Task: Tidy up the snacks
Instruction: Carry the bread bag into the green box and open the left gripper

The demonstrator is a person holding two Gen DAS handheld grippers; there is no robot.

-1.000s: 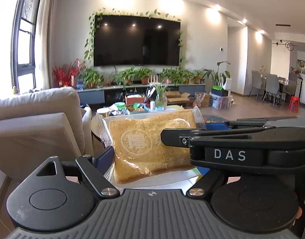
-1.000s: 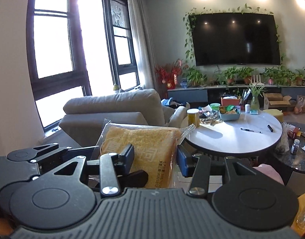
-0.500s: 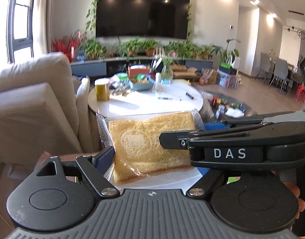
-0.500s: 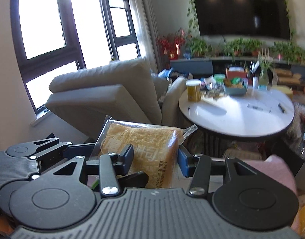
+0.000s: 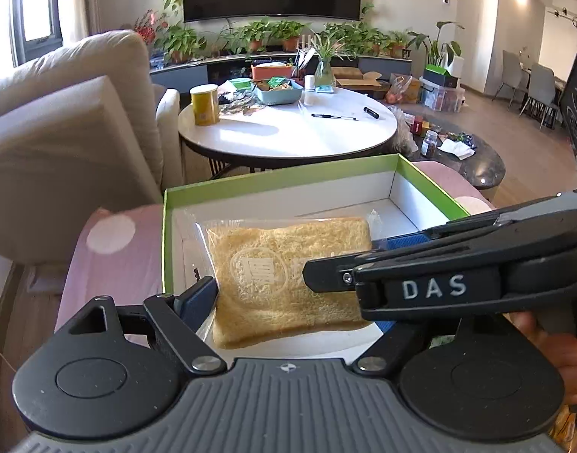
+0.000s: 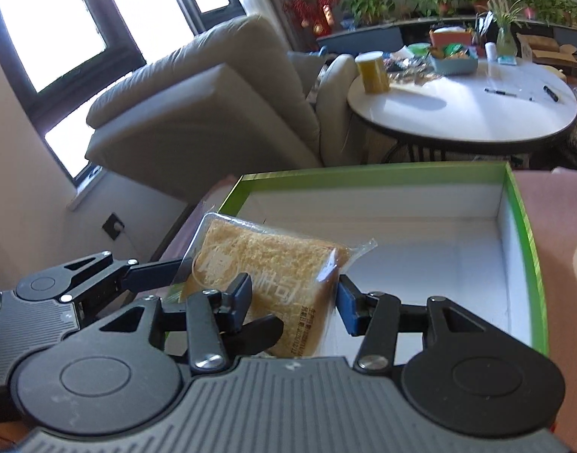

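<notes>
- A bagged toast slice [image 5: 284,275] is gripped on its two side edges by the left gripper [image 5: 288,298], jaws set wide across it.
- The same slice [image 6: 265,283] is also held between the pads of the right gripper [image 6: 294,298], likewise wide.
- The slice is held over the near left part of a green-rimmed box [image 5: 280,183], white inside.
- The box rests on a pink cloth [image 5: 111,260].
- A round white table [image 5: 288,132] is seen at 12 o'clock beyond the box, a yellow can [image 5: 204,104] on it at 11 o'clock.
</notes>
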